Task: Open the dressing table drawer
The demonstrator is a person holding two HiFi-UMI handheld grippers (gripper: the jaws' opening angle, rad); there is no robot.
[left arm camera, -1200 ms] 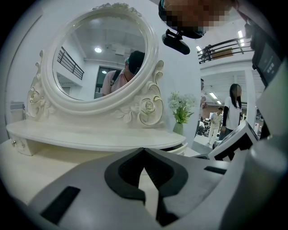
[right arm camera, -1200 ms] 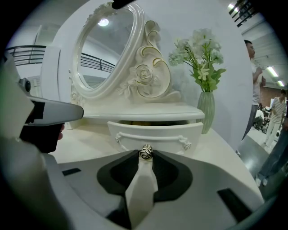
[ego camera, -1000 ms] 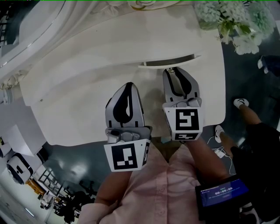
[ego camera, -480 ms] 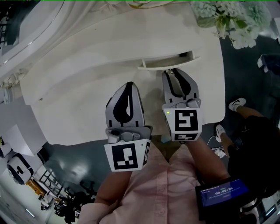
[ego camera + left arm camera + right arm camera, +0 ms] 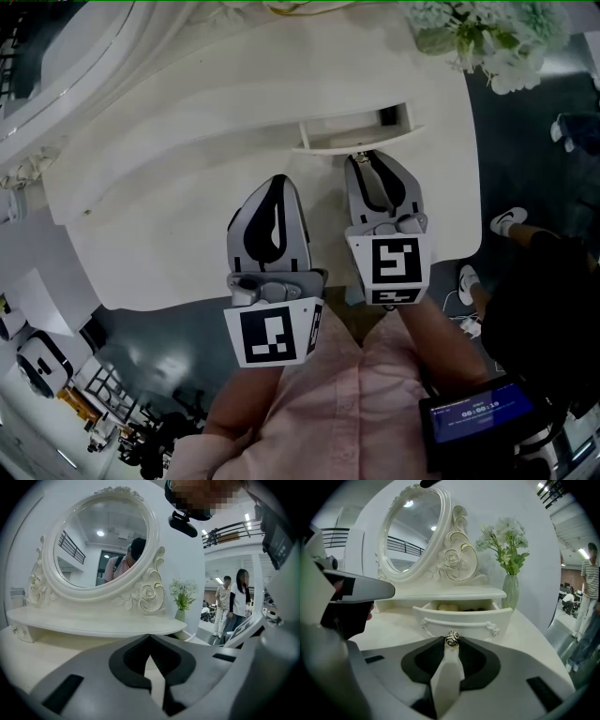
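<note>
Now the right gripper (image 5: 367,159) is clamped on the small metal knob (image 5: 451,638) of the drawer (image 5: 461,617). The drawer has slid further out of the dressing table (image 5: 187,187) than a second ago and stands partly open. How much travel remains is hard to judge from these angles, so more pulling probably remains. The left gripper (image 5: 276,186) hovers beside it, jaws together and empty.

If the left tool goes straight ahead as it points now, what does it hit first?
Likely the raised shelf under the mirror, unless it touches the tabletop first; depth is unclear.
</note>
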